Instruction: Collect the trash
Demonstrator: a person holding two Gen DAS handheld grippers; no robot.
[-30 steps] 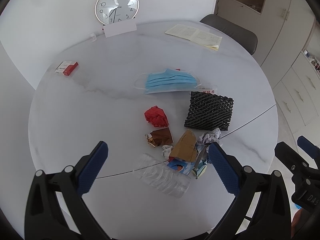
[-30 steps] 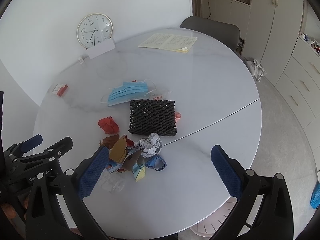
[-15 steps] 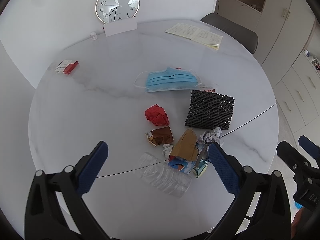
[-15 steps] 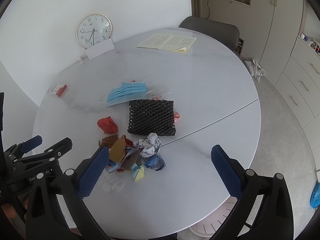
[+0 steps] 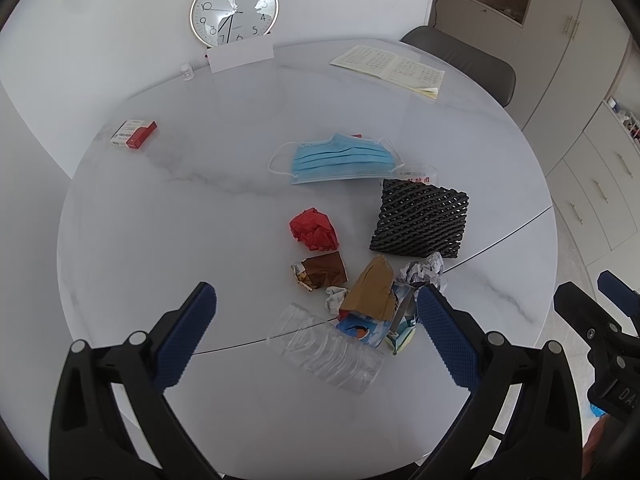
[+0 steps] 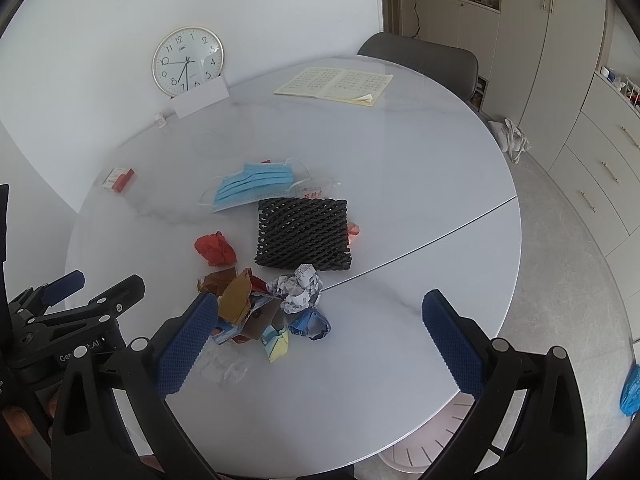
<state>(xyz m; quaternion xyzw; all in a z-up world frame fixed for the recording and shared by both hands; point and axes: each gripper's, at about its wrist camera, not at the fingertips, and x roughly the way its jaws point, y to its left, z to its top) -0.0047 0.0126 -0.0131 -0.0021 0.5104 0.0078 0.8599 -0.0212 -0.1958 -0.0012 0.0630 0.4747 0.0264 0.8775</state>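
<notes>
Trash lies on the round white table (image 5: 160, 216): a blue face mask (image 5: 340, 162), a black foam net (image 5: 420, 222), a red paper ball (image 5: 314, 229), a brown wrapper (image 5: 322, 270), a crushed clear bottle (image 5: 326, 350), a brown cardboard scrap (image 5: 372, 290) and a crumpled white paper (image 6: 298, 290). A blue wrapper (image 6: 310, 324) and a yellow carton (image 6: 276, 342) lie beside them. My left gripper (image 5: 316, 340) is open and empty above the bottle. My right gripper (image 6: 316, 336) is open and empty above the pile.
A red and white box (image 5: 134, 134) lies at the table's left. An open booklet (image 5: 388, 68), a clock (image 5: 234, 10) and a white card (image 5: 240, 56) are at the back. A grey chair (image 6: 420, 64) stands behind. A pink bin (image 6: 424, 440) sits under the table's near edge.
Both grippers have shifted very slightly over the table. The trash has not moved and both grippers stay open.
</notes>
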